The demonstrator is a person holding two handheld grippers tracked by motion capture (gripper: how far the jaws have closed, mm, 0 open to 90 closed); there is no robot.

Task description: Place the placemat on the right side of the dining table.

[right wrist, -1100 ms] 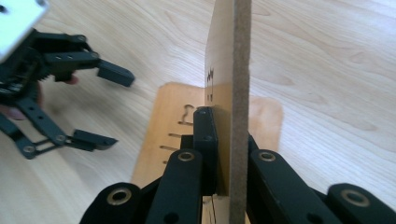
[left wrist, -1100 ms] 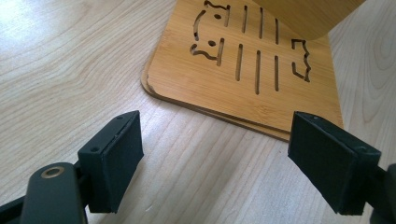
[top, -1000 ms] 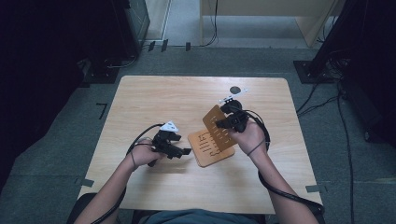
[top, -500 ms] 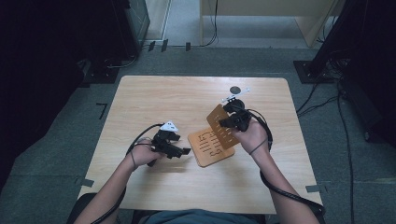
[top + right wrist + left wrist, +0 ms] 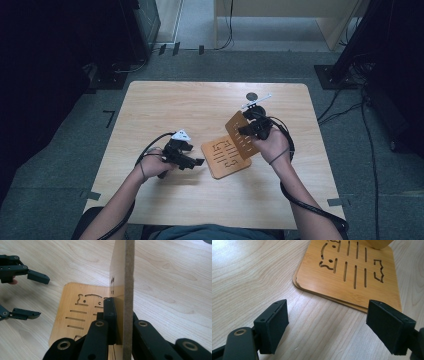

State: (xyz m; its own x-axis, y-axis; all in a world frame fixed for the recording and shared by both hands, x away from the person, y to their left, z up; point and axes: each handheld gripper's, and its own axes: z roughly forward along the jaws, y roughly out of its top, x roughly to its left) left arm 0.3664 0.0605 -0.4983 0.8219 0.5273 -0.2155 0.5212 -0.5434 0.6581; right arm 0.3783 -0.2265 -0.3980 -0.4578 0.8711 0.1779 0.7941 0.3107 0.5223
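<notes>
Bamboo trivet (image 5: 119, 277), thin and stiff, stands clenched on edge in the right gripper (image 5: 120, 322). Probably light; edge grips suit it. Left gripper (image 5: 337, 322) gapes wide beside the flat trivets (image 5: 352, 272)

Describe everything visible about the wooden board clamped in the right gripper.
The lifted board is a thin, flat panel of light bamboo-like wood with rounded corners and cut-out slots. The right gripper view shows it edge-on, with a grey felt-like backing layer, standing upright. The right gripper is shut on its lower part, one jaw on each face. In the high view it tilts up above the stacked boards lying flat on the table, right of the open left gripper. Whether its bottom edge touches the stack is unclear.
</notes>
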